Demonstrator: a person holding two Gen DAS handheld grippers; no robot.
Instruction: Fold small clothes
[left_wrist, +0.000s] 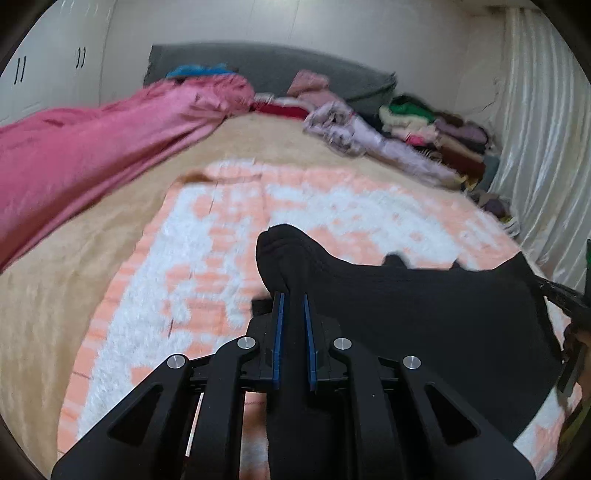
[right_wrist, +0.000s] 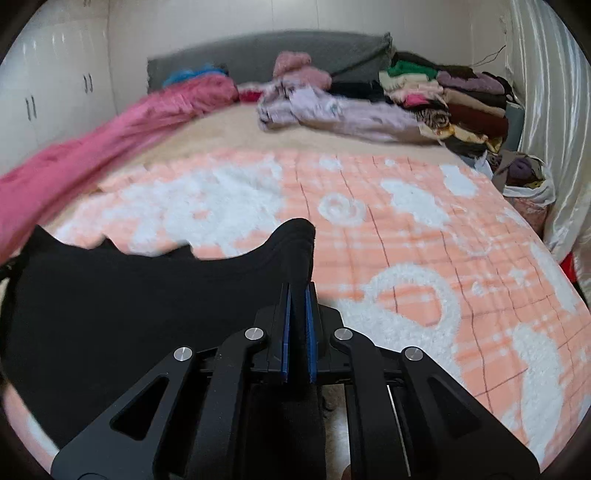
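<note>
A black garment hangs stretched between my two grippers above the peach and white blanket on the bed. My left gripper is shut on its left corner, and the cloth bunches up past the blue pads. My right gripper is shut on the other corner of the black garment, which spreads to the left in that view. The right gripper's end shows at the right edge of the left wrist view.
A pink quilt lies along the bed's left side. A lilac garment and a pile of folded clothes sit at the far right by the grey headboard. White curtains hang on the right, and white cupboards stand on the left.
</note>
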